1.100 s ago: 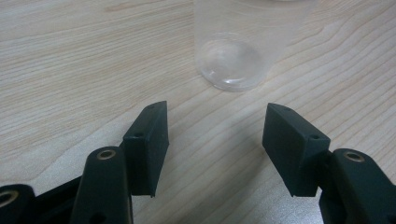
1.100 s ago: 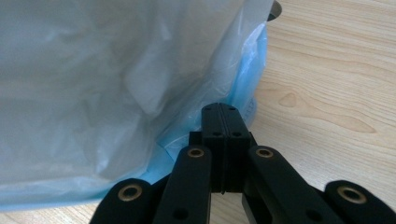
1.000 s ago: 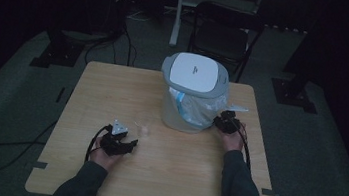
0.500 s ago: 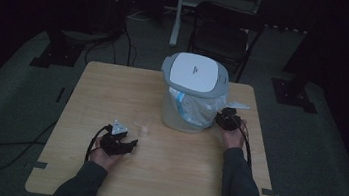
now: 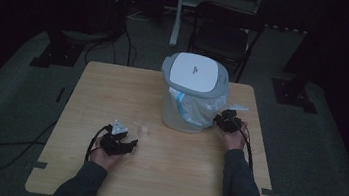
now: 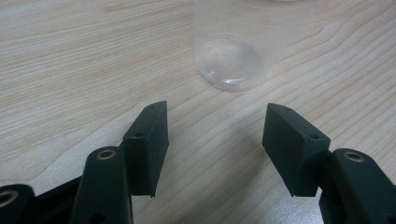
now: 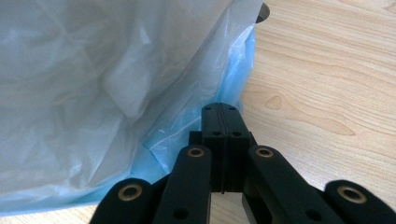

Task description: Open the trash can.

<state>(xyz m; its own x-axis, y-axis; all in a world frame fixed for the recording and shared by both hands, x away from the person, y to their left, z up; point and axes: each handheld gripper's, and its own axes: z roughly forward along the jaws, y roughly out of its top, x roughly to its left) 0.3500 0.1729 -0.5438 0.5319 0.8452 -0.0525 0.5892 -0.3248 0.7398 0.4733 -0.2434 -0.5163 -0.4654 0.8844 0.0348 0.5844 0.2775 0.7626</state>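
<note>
A clear plastic cup (image 6: 229,56) is stood upright on the wooden table (image 5: 177,179), at 1 o'clock from the left gripper (image 6: 215,140), whose 2 jaws are spread wide and empty, apparently lined up to take it. At 3 o'clock of the lidded bin (image 5: 192,97), the right gripper (image 7: 223,126) is clenched beside the blue-white liner bag (image 7: 107,93); whether film is pinched cannot be told.

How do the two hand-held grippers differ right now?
The left hand-held gripper has its jaws wide apart, with nothing between them, facing a small clear plastic cup. The right hand-held gripper has its jaws pressed together beside the crinkled pale plastic bag. Both hang low over the light wooden table.
</note>
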